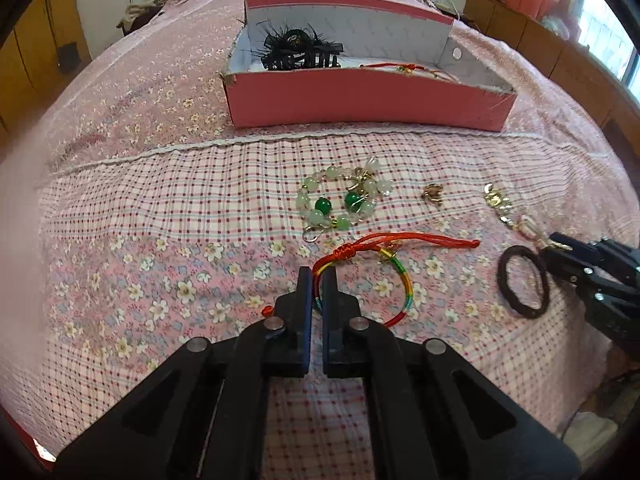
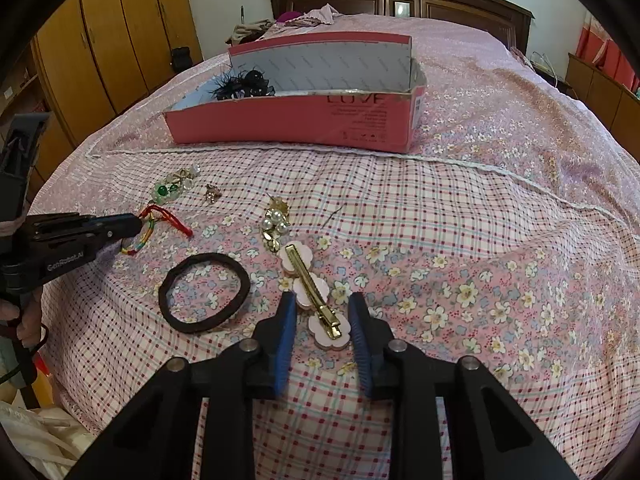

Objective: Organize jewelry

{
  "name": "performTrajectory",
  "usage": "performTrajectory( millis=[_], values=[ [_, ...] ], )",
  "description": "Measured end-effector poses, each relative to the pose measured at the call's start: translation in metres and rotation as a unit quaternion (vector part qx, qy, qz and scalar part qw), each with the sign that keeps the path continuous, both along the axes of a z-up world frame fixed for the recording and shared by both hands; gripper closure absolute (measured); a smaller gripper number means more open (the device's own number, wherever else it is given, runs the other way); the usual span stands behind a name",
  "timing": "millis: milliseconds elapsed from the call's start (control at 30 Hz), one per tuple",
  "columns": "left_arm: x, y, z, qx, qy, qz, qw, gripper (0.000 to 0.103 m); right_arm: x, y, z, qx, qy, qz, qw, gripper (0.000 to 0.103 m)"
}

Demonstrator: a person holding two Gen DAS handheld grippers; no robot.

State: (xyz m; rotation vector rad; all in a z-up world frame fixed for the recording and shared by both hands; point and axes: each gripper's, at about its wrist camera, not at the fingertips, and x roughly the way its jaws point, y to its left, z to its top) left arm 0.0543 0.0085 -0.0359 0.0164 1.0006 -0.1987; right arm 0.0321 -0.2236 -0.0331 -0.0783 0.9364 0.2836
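Currently my left gripper [image 1: 316, 276] has its fingers clamped on the rainbow cord bracelet [image 1: 400, 276], pinching the cord near its red knot; the rest of the loop lies on the bed [image 1: 160, 200]. In the right wrist view the same grip shows from the side, and whether the bracelet is lifted clear of the cover I cannot tell.

My right gripper [image 2: 322, 320] has its fingers apart, one on either side of the pink flower hair clip [image 2: 312, 292], gold clasp facing up. No contact visible yet; the clip rests flat on the bed, towards its near edge.

Progress, as judged from what lies where:
- Pink box [image 1: 372, 100] sits farther up the bed. Inside: a black feathered hair claw [image 1: 300, 50] and a red cord piece [image 1: 400, 66]. These count as sorted.
- Not yet boxed: green bead bracelet [image 1: 340, 196], just beyond the rainbow bracelet; small gold charm [image 1: 432, 194] beside it; pearl and gold ornament [image 2: 276, 222]; black hair tie [image 2: 204, 292], near the hair clip; plus the two pieces now at my fingers.

Estimate: roughly a third done. Two items in, six out, two of those six under way.

Next call: close the right fingers on the clip, carry both to the box.
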Motion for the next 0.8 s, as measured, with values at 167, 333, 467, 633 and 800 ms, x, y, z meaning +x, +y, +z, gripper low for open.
performTrajectory(
  millis=[167, 333, 467, 633, 800],
  values=[
    [-0.014, 0.003, 0.013, -0.010, -0.016, -0.008, 0.9998, 0.103, -0.004, -0.004, 0.008, 0.015, -0.009, -0.003, 1.000, 0.083],
    [-0.020, 0.005, 0.030, -0.020, -0.036, -0.009, 0.9991, 0.103, -0.007, -0.004, 0.018, 0.018, -0.021, -0.005, 1.000, 0.083],
    [-0.022, 0.006, 0.044, -0.029, -0.052, -0.007, 0.9982, 0.103, -0.008, -0.006, 0.025, 0.031, -0.027, -0.007, 0.999, 0.083],
    [-0.023, 0.008, 0.063, -0.036, -0.074, -0.004, 0.9966, 0.103, -0.008, -0.007, 0.041, 0.043, -0.042, -0.007, 0.998, 0.083],
    [-0.015, 0.015, 0.074, -0.069, -0.072, -0.002, 0.9950, 0.103, -0.006, -0.006, 0.056, 0.054, -0.055, -0.006, 0.997, 0.083]
  ],
)
